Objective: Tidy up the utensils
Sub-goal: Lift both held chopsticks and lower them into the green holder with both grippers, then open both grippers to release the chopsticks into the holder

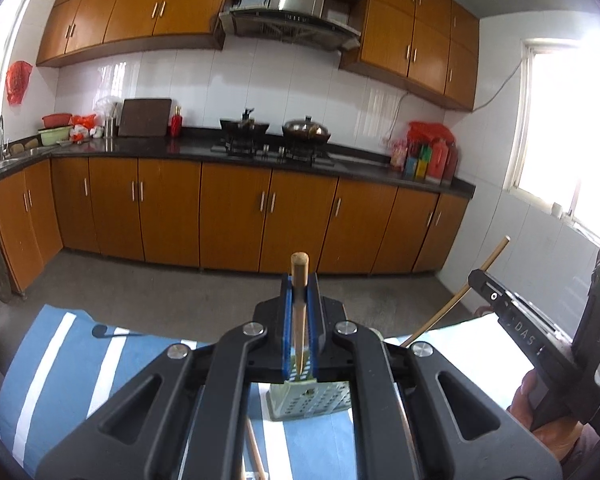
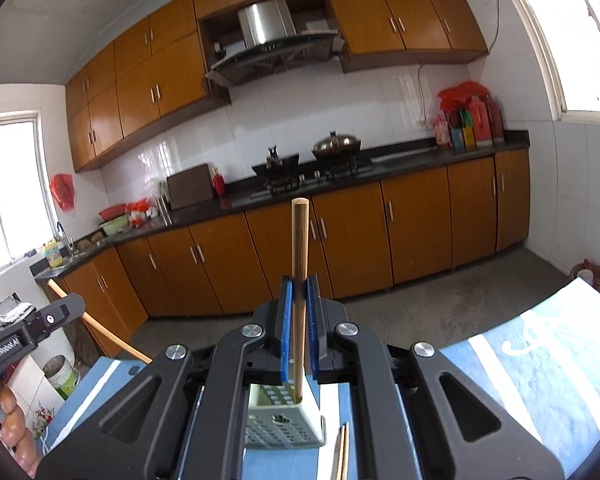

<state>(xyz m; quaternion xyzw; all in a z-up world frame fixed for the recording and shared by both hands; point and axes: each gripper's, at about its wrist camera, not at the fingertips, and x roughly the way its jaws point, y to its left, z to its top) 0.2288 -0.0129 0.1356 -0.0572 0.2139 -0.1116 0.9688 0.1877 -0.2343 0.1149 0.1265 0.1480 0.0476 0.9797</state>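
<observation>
My left gripper (image 1: 299, 280) is shut on a wooden chopstick (image 1: 299, 304) that points down at a pale green perforated utensil holder (image 1: 308, 400) on the blue striped cloth. My right gripper (image 2: 299, 284) is shut on another wooden chopstick (image 2: 299, 248), held upright with its lower end inside the holder (image 2: 284, 424). The right gripper (image 1: 520, 328) with its chopstick (image 1: 460, 292) also shows at the right of the left wrist view. The left gripper (image 2: 40, 324) shows at the left of the right wrist view. More chopsticks (image 2: 341, 452) lie on the cloth beside the holder.
The table has a blue cloth with white stripes (image 1: 52, 368). A black spoon-like utensil (image 1: 108, 333) lies on it far left. Another chopstick (image 1: 256, 452) lies below the holder. Kitchen cabinets (image 1: 236, 216) and a stove (image 1: 276, 148) stand across the floor.
</observation>
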